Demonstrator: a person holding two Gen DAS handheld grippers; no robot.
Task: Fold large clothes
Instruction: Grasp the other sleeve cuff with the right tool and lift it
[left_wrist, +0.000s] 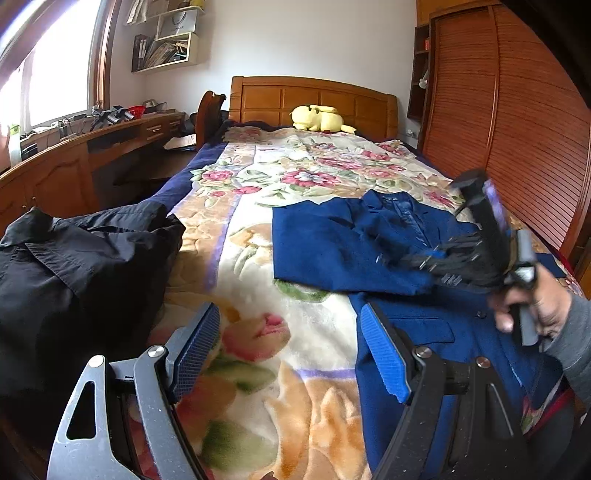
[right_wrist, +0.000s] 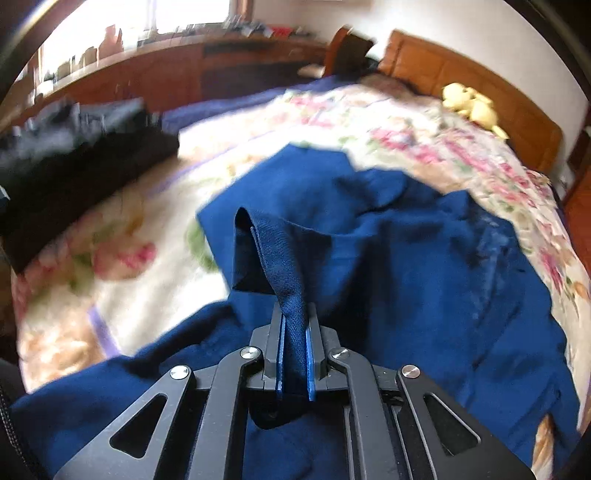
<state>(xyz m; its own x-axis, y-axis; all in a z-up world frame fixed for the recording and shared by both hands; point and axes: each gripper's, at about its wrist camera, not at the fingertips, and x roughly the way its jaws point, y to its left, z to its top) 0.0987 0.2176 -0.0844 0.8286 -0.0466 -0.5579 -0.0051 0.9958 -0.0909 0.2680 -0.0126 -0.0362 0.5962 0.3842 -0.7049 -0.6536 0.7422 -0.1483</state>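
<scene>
A: Jacket (right_wrist: 424, 258) first: where is it, and what has hold of it?

B: The right gripper (right_wrist: 294, 363) is clamped on a fold of its blue cloth; the fold stands up between the two pads toward twelve o'clock in the right wrist view. The rest of the jacket lies spread on the blanket (right_wrist: 147, 236), running from the pads out to about two o'clock, near the side of the bed by the wardrobe (left_wrist: 517, 129).

A: And the other gripper?

B: The left gripper (left_wrist: 291, 354) has its jaws apart with nothing between them. It hangs over the blanket, its right pad just above the jacket's near edge (left_wrist: 406, 332).

A: So how should the fold go?

B: I judge the step to be drawing the pinched edge across the body of the jacket. Keep the clamp firm, lift only enough to clear the cloth below, and carry the edge over in one flat sweep, so it does not bunch. The picture is blurred here, so I cannot tell which part of the jacket is pinched.

A: Anything for the left to do?

B: It could press the near edge, at five o'clock in its view, to stop the whole jacket sliding. Stay away from the black garment (left_wrist: 74, 266) heaped at nine o'clock.
</scene>
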